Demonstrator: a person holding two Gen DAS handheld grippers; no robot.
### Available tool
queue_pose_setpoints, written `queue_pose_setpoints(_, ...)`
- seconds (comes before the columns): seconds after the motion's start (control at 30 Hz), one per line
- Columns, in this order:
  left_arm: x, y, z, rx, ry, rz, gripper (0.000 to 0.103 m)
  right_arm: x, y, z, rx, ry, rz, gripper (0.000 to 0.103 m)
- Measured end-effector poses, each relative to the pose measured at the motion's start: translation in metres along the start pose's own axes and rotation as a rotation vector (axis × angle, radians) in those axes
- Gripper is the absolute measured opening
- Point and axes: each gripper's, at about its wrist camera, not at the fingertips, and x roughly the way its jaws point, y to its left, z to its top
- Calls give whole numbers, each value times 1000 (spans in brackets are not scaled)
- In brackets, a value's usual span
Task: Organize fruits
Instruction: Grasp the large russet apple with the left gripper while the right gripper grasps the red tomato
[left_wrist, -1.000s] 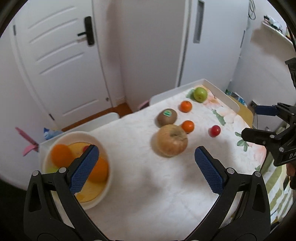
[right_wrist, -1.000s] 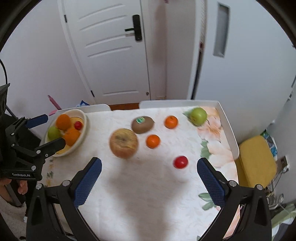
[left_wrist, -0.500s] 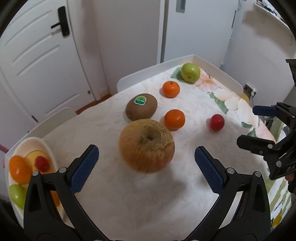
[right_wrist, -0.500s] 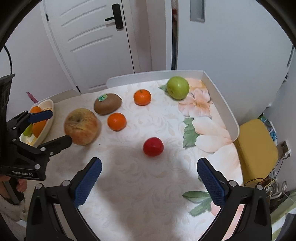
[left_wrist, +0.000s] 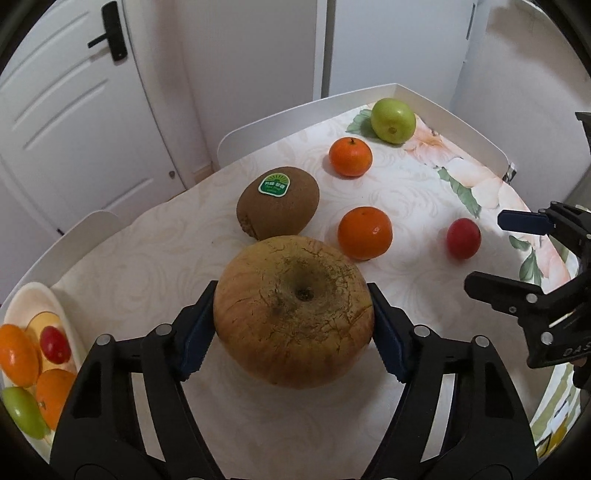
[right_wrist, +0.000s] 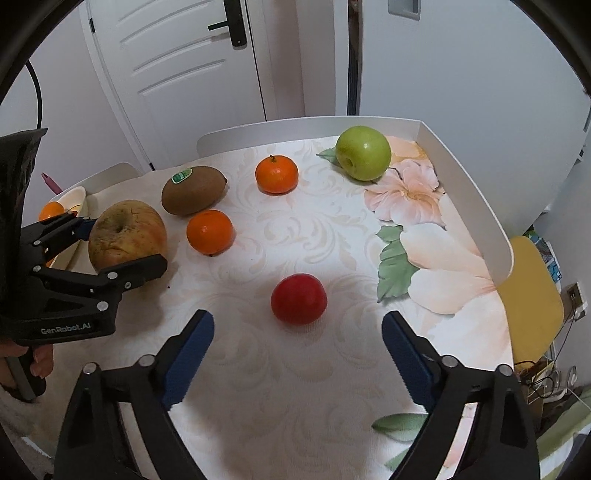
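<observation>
- I am pinching the big russet apple on the tabletop with my left hand-held gripper, a blue pad pressing each flank.
- I am holding my right hand-held gripper spread wide, just short of the small red fruit.
- The bowl at the left edge is already carrying several fruits.
- I am judging the job partly done: the kiwi, two tangerines and green apple are waiting loose.
</observation>
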Motion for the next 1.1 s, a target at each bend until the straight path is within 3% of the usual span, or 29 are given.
queue_pose_setpoints(0.17, -1, 0, 0, -5, 4, 4, 79, 6, 0, 0, -4, 9, 3, 83)
queue_pose_setpoints(0.23, -2, 1, 0, -11, 5, 6, 79, 8, 0, 0, -6, 14, 4, 75)
queue_pose_setpoints(0.37, -3, 1, -2, -18, 5, 15, 79, 11, -2, 1, -7, 17, 6, 73)
queue_pose_setpoints(0.53, -5, 1, -5, -30, 9, 28, 79, 14, -3, 0, -18, 17, 6, 59)
queue_pose_setpoints(0.9, -9, 1, -12, -57, 15, 59, 79, 18, -3, 2, -49, -5, 8, 52)
queue_pose_setpoints(1.03, -10, 1, -13, -75, 16, 71, 79, 20, -2, 4, -70, -4, 24, 32)
queue_pose_setpoints(1.1, -11, 2, -15, -85, 20, 74, 79, 19, -2, 4, -77, -8, 25, 31)
